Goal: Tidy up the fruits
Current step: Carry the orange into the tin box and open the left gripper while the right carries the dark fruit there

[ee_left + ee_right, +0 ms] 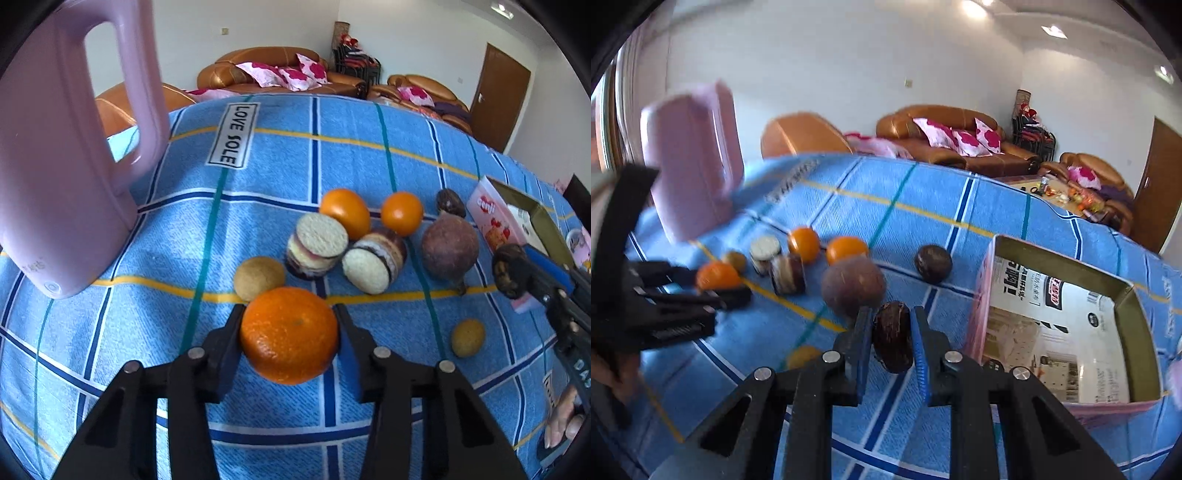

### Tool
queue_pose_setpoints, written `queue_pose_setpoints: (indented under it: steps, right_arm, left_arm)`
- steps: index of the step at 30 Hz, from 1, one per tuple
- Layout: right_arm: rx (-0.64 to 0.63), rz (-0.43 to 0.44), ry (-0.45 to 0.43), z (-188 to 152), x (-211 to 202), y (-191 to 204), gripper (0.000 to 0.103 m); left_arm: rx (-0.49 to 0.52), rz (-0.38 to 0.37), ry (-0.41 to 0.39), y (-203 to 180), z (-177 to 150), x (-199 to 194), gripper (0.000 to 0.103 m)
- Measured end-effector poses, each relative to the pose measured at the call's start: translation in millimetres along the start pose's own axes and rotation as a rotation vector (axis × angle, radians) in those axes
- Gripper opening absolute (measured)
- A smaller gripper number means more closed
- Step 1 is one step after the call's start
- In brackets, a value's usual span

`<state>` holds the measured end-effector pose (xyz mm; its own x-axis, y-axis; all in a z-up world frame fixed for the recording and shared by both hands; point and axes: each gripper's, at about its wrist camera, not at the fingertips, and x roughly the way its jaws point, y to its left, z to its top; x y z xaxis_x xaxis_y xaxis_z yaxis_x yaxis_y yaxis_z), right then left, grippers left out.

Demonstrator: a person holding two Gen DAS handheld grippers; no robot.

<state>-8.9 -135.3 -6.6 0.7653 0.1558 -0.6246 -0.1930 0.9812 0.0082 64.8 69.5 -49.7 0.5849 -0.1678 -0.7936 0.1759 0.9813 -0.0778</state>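
Observation:
My left gripper [290, 325] is shut on a large orange [290, 334] just above the blue checked cloth [110, 332]. Beyond it lie a tan round fruit [258, 277], two striped cut pieces [318, 245], two small oranges [345, 212], a big purple fruit [450, 246] and a small dark fruit [450, 202]. My right gripper [892, 332] is shut on a dark brown wrinkled fruit [893, 336], held off the cloth just left of an open pink cardboard box [1123, 295]. In the left wrist view that gripper [513, 275] shows at the right edge with the fruit in it.
A tall pink jug [62, 147] stands at the cloth's left side. A small yellow fruit [468, 338] lies near the right gripper. Sofas with pink cushions [280, 70] and a brown door [498, 99] are behind the table. A person's fingers [563, 417] show at the lower right.

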Motion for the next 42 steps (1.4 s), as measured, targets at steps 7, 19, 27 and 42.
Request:
queue_pose_setpoints:
  steps: [7,19,27,42]
  right_arm:
    - [0.117,0.139,-0.119,8,-21,-13,0.022]
    - [0.186,-0.014,-0.265,18,-55,-52,0.022]
    - [0.231,-0.149,-0.266,1,-69,-119,0.022]
    - [0.269,-0.217,-0.135,-18,-52,-170,0.022]
  left_arm:
    - [-0.068,-0.034,-0.232,9,4,-38,0.048]
    - [-0.055,-0.028,-0.399,-10,5,-52,0.048]
    - [-0.010,-0.037,-0.404,-39,0,-55,0.048]
    - [0.181,-0.224,-0.339,-192,13,-34,0.048]
